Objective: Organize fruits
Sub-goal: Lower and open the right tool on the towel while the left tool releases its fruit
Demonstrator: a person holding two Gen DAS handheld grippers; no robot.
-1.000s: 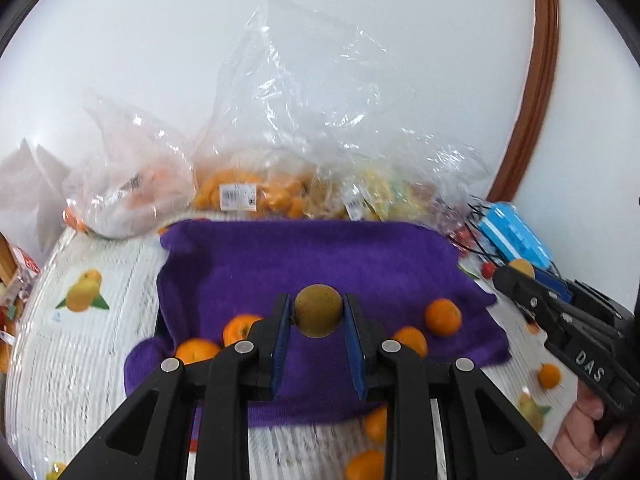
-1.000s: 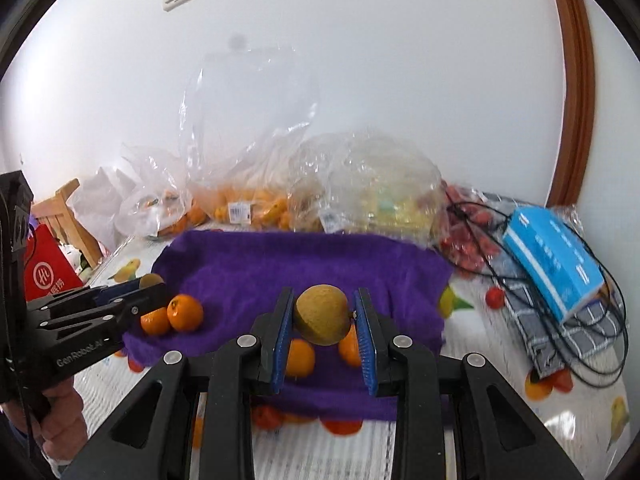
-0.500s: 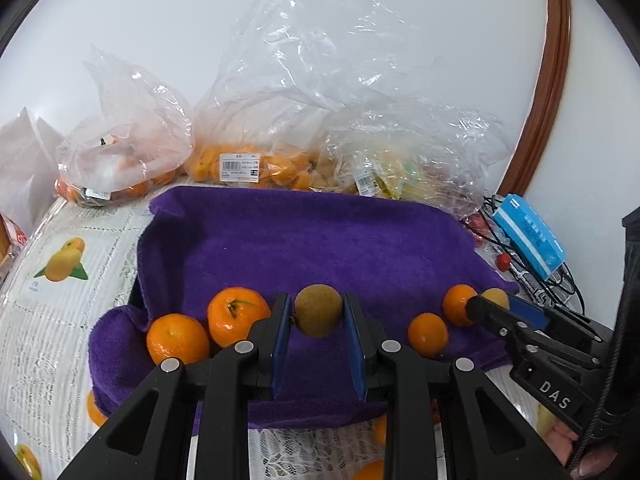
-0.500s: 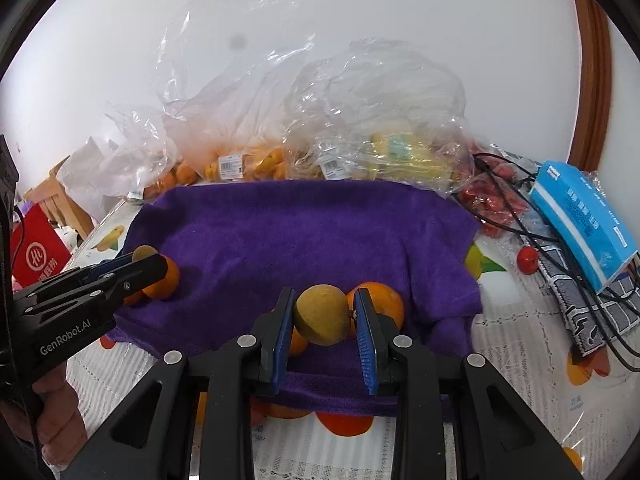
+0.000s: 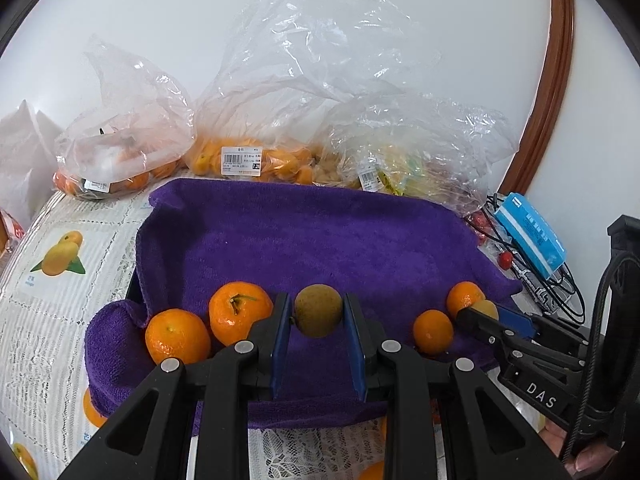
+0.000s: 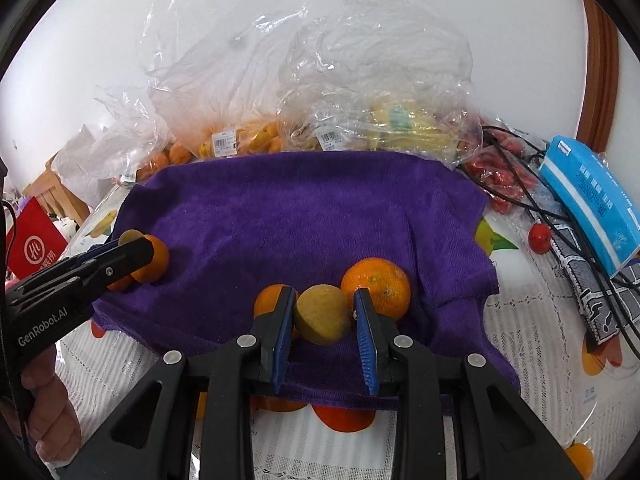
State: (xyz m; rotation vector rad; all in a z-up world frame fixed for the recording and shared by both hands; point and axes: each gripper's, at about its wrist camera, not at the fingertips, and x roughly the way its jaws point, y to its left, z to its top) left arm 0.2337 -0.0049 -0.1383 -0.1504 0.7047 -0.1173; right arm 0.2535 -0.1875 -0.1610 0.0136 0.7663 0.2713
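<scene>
My left gripper (image 5: 318, 316) is shut on a small brown-green round fruit (image 5: 319, 315), held just above the front of the purple towel (image 5: 312, 240). Two oranges (image 5: 236, 312) lie on the towel to its left, two smaller ones (image 5: 433, 331) to its right. My right gripper (image 6: 323, 314) is shut on a yellow-brown round fruit (image 6: 323, 314) over the towel's (image 6: 304, 216) front edge, between a small orange (image 6: 269, 300) and a larger one (image 6: 376, 282). The right gripper also shows in the left wrist view (image 5: 480, 314), and the left one in the right wrist view (image 6: 134, 246).
Clear plastic bags of oranges (image 5: 248, 160) and yellow fruit (image 6: 392, 124) stand behind the towel against the wall. A blue box (image 6: 592, 196), black cables and red tomatoes (image 6: 540, 238) lie to the right. Loose oranges (image 6: 344, 416) lie on the fruit-print tablecloth in front.
Both grippers have come down and forward toward the towel's front edge, each still holding its fruit. The oranges on the towel now appear closer and larger.
</scene>
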